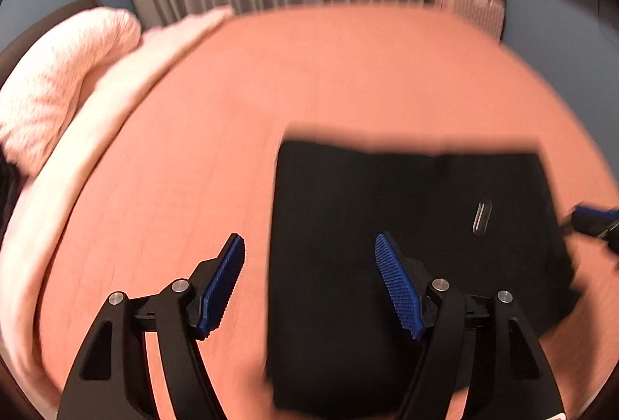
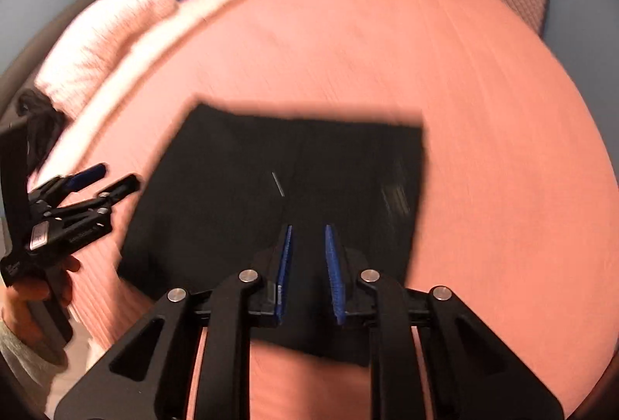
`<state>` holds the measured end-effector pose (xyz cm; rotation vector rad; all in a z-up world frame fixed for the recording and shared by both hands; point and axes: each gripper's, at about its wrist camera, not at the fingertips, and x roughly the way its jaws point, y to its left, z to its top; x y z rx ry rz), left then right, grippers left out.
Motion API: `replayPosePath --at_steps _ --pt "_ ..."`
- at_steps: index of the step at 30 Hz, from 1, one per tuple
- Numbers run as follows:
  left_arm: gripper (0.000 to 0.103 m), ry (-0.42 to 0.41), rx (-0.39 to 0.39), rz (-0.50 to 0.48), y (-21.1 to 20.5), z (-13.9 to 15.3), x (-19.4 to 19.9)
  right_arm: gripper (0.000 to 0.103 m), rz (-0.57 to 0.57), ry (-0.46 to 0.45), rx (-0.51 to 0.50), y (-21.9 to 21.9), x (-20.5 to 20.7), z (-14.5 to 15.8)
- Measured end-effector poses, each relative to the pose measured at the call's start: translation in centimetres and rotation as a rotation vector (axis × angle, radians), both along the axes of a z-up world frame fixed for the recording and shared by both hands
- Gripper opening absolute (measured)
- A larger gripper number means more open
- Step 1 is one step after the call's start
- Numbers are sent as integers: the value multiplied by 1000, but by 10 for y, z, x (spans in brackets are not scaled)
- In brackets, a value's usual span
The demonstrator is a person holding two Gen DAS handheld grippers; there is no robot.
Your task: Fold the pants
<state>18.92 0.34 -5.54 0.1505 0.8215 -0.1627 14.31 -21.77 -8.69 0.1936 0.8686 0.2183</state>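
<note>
Left gripper (image 1: pixel 309 284) spread, empty; right gripper (image 2: pixel 308 273) part-open, empty. Pants (image 1: pixel 406 246) lie folded beyond both fingertips. Fold looks finished; next, maybe smooth.

Blk grippers (image 1: pixel 309 246) (image 2: pixel 307 238) w/ ribbed blue pads (image 1: pixel 398 288), silver screws; grey sleeve (image 2: pixel 23 346).
</note>
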Motion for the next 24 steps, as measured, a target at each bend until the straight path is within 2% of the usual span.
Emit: replayPosePath --at_steps 2,3,5,6,7,8,9,10,11,13,15,16,17,19,21,22,23,24 --pt "79 9 8 13 -16 2 37 18 15 18 35 7 40 -5" --pt "79 42 30 14 -23 -8 57 18 14 41 27 9 57 -14" --pt "79 158 121 46 -32 -44 98 17 -13 107 -33 4 82 -42" --pt "83 212 150 60 -30 -61 111 14 -40 132 -64 -2 83 -56" --pt "83 233 125 54 -24 -72 117 7 -31 130 -22 -17 83 -67" --pt "95 230 73 51 -15 -78 121 5 -37 102 77 -37 77 -76" --pt "98 236 42 60 -7 -82 125 0 -50 106 176 -55 74 -80" --pt "98 255 -24 53 2 -83 129 0 -74 117 257 -69 71 -80" --pt "98 261 -69 62 10 -82 131 0 -111 114 242 -73 67 -74" --pt "98 223 -107 87 24 -73 130 0 -170 92 104 -80 56 -56" --pt "95 156 -59 136 36 -54 119 6 -200 95 4 -89 36 -44" --pt "95 106 -29 144 44 -41 105 6 -197 95 -29 -92 21 -38" --pt "95 83 -37 135 48 -33 91 6 -186 93 -34 -94 7 -34" --pt "95 58 -113 111 67 -17 53 9 -166 96 -24 -91 -23 -28" --pt "97 82 -184 68 77 -16 23 34 -152 123 33 -89 -47 -32" --pt "97 125 -216 63 82 -25 5 65 -157 139 50 -86 -58 -38" --pt "97 155 -239 65 81 -34 -8 79 -157 132 54 -88 -63 -39" --pt "97 203 -275 57 82 -48 -20 79 -149 119 59 -85 -65 -42"
